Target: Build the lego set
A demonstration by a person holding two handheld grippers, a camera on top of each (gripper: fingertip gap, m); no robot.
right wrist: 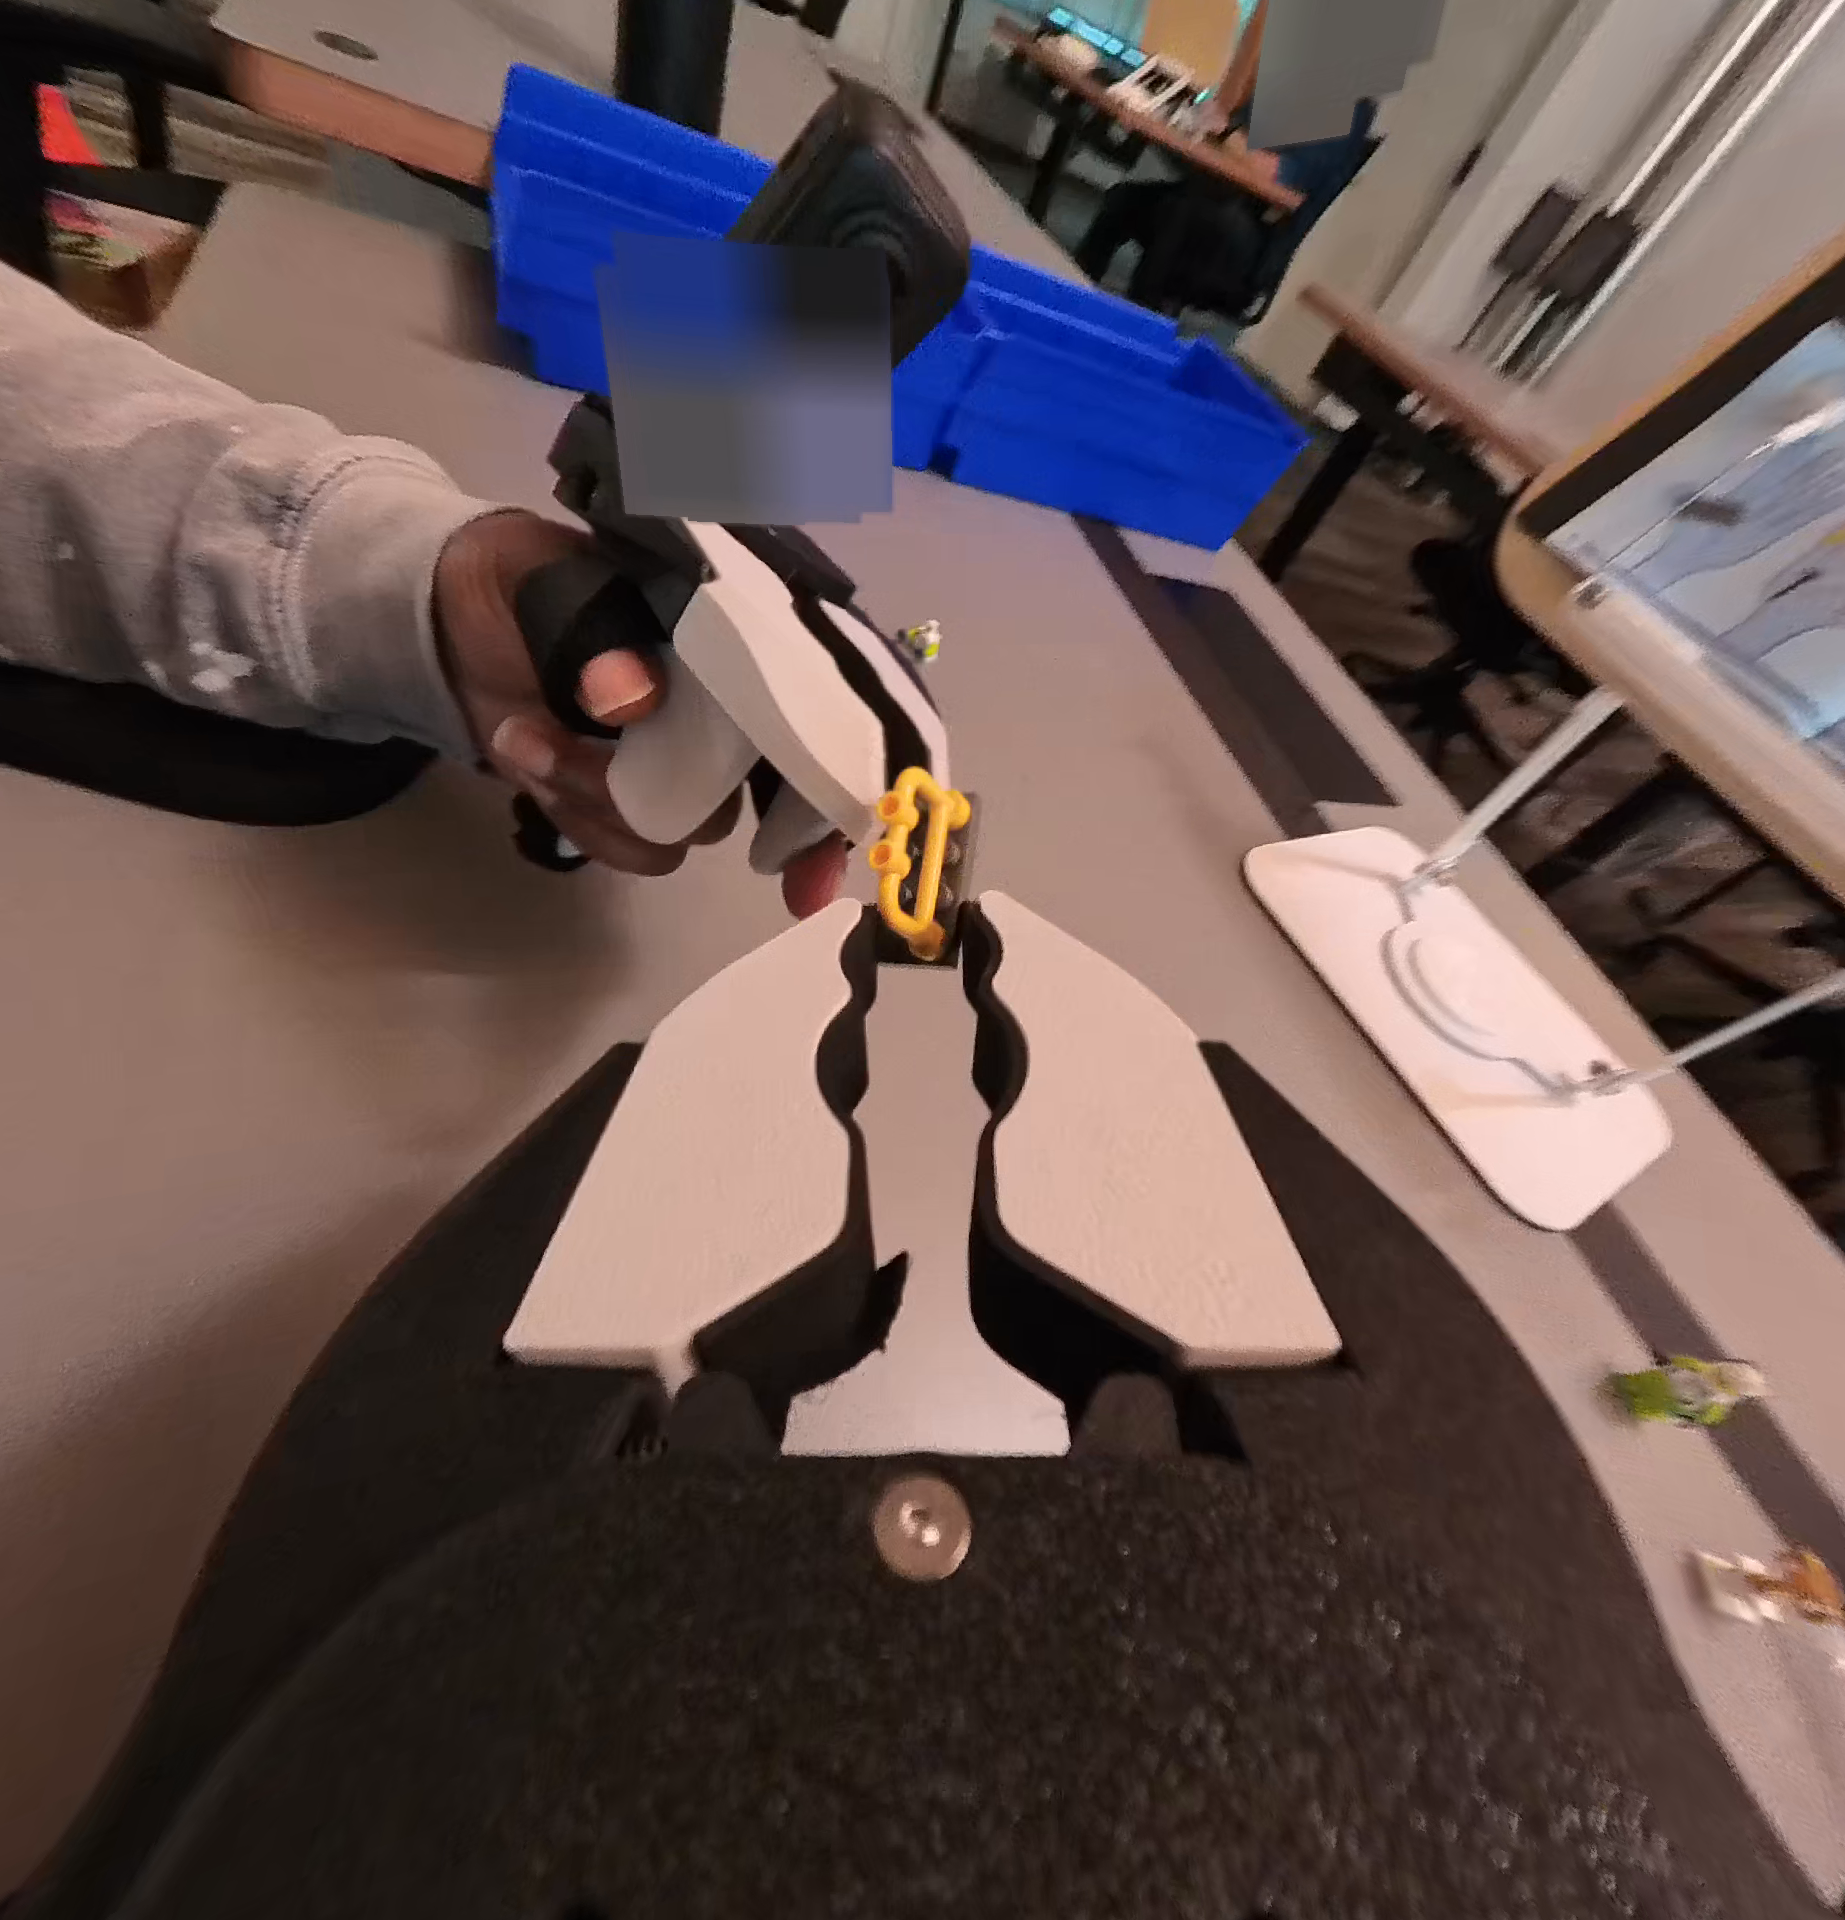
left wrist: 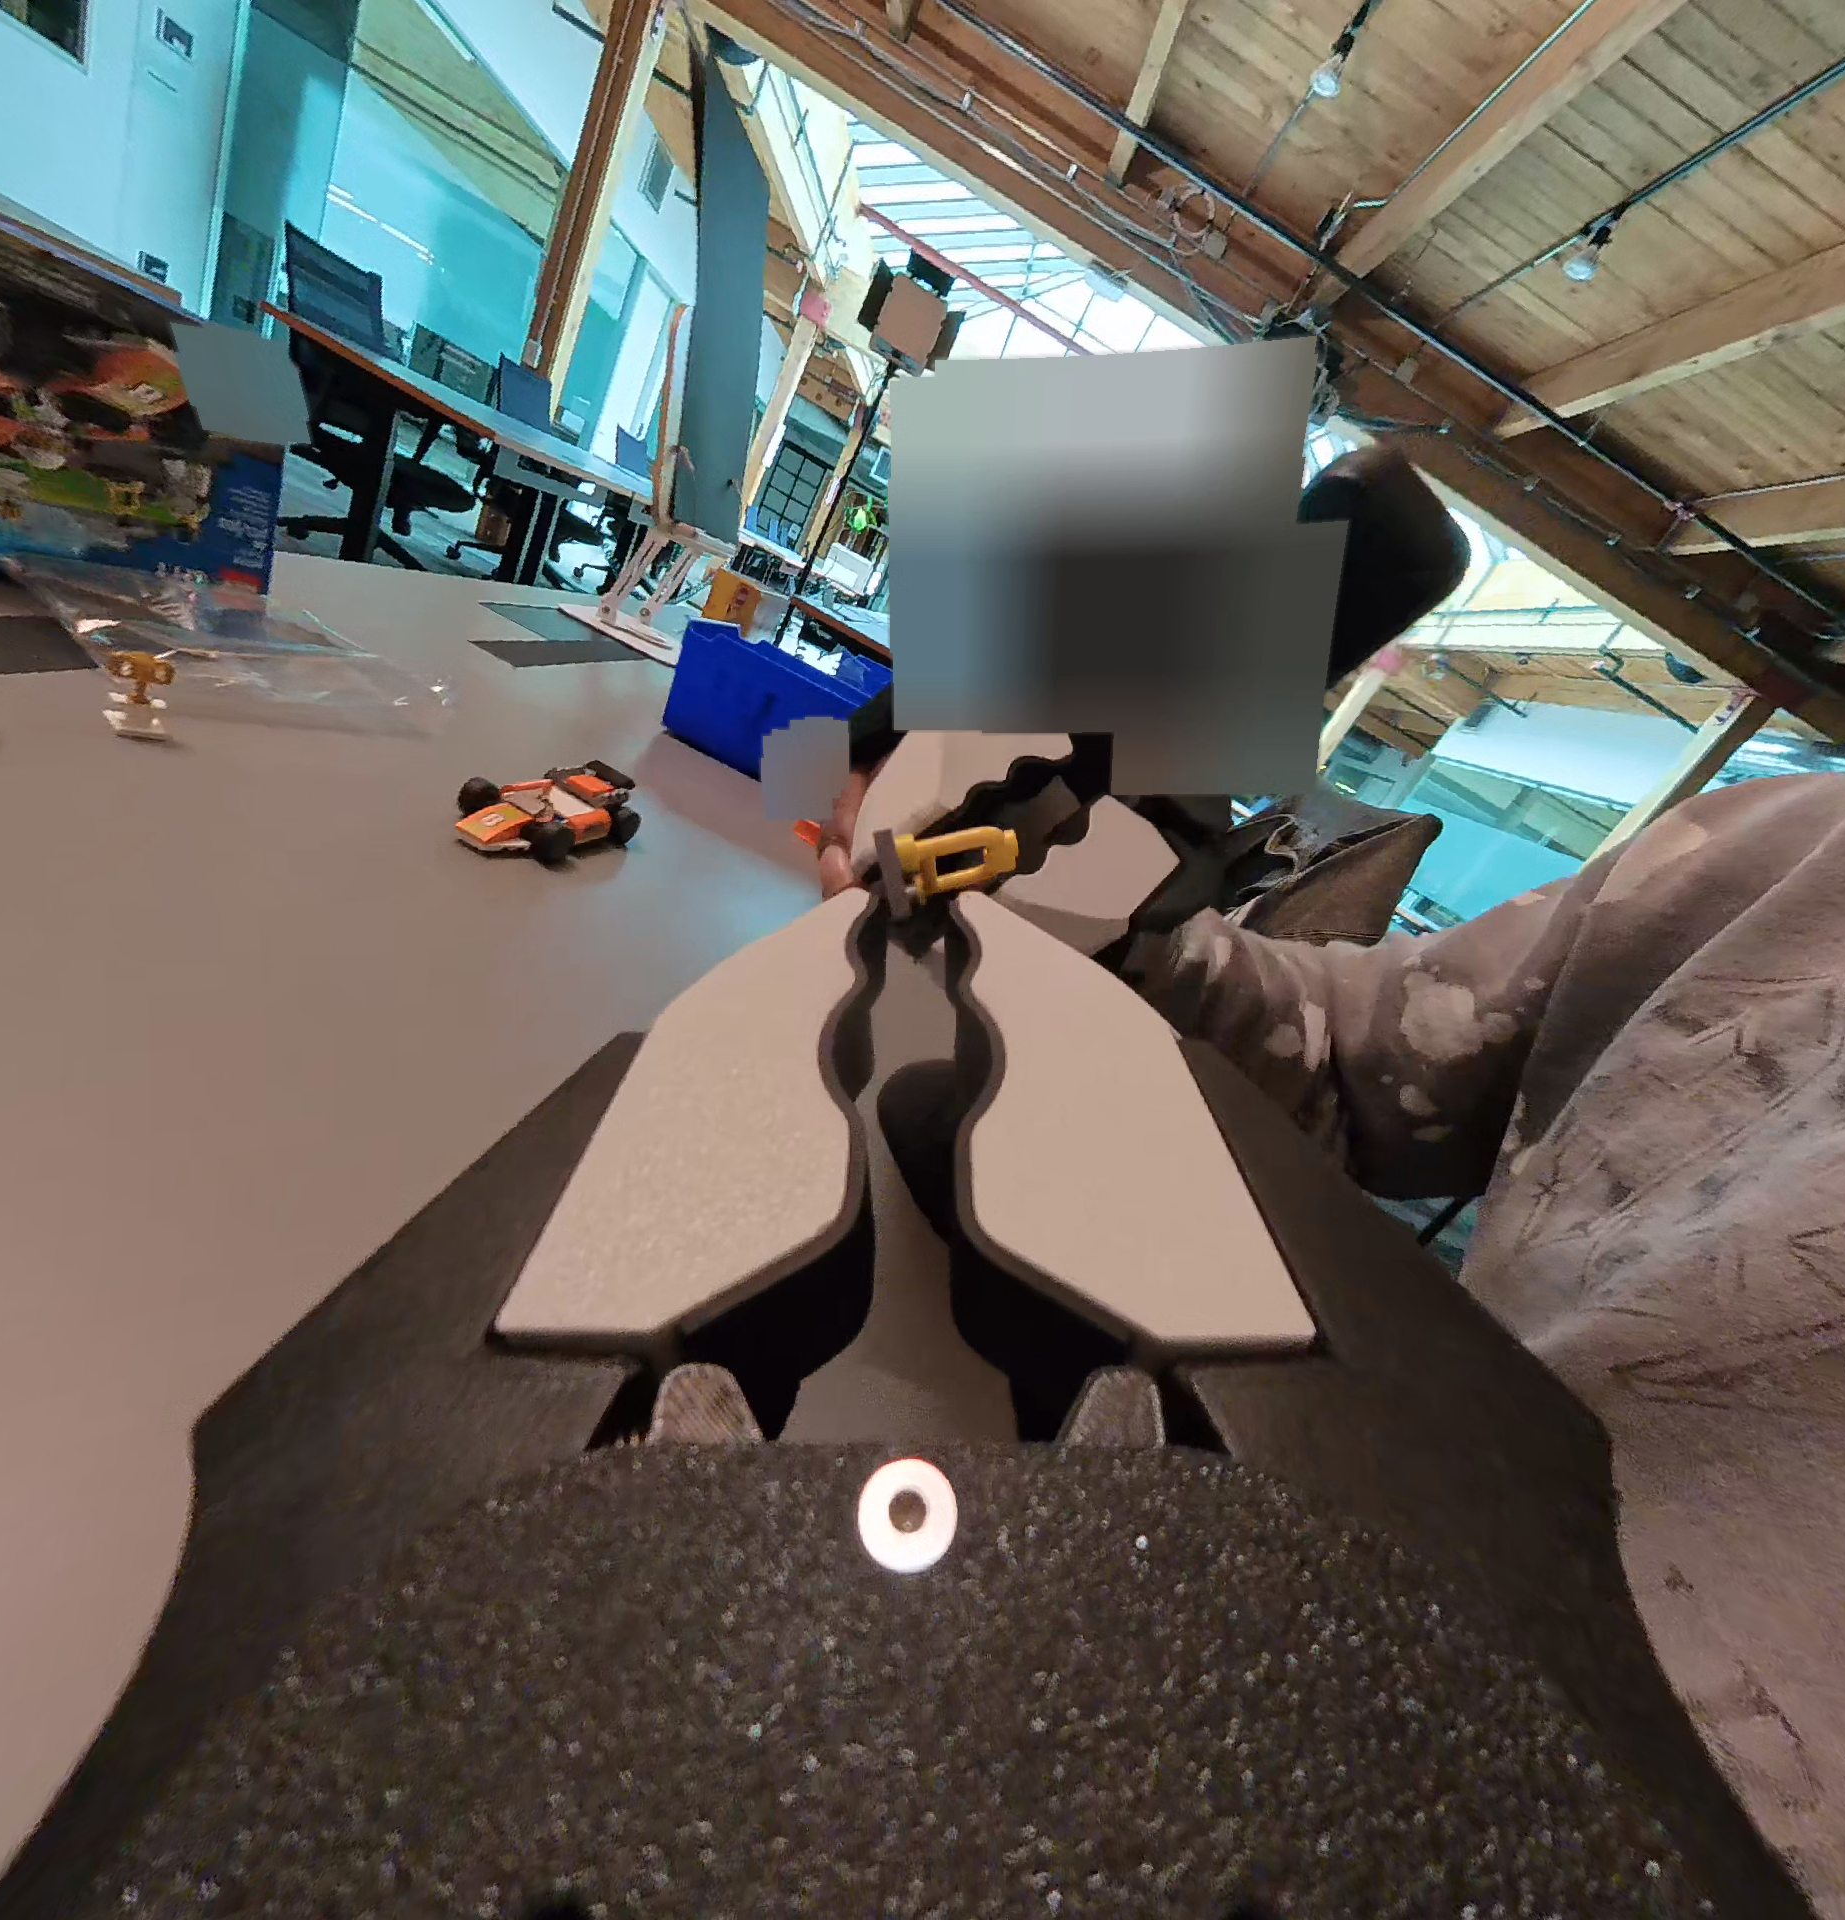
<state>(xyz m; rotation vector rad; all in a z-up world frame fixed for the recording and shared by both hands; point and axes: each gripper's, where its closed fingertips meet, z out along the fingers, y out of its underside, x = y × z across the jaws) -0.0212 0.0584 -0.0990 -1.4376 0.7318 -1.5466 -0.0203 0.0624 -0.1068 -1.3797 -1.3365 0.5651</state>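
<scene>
Two hand-held grippers met over a grey table (left wrist: 222,1039), both working on one small Lego assembly: a yellow bar piece (left wrist: 954,858) fixed to a grey plate (left wrist: 894,883). The left gripper (left wrist: 913,925) had its fingers pinched on the grey plate's edge. In the right wrist view the right gripper (right wrist: 918,935) gripped the lower end of the same dark plate, where the yellow bar piece (right wrist: 916,852) stood with its long axis running up and away from the camera, tilted slightly left; in the left wrist view it lay roughly level, pointing right. The assembly was held in the air above the table, between the two sets of fingertips.

A printed Lego box (left wrist: 118,457) stood at the far left; its writing was too small and blurred to read. A blue bin (right wrist: 1053,405) sat at the far side of the table, its contents hidden from both cameras. An orange and white toy racing car (left wrist: 546,812) with a mark on its nose rested on the table left of the grippers, and a small gold trophy piece (left wrist: 139,691) on a white base stood farther left beside a clear plastic bag (left wrist: 274,655). A green minifigure (right wrist: 1682,1390) lay near the table's right edge. A white stand base (right wrist: 1458,1018) sat to the right
</scene>
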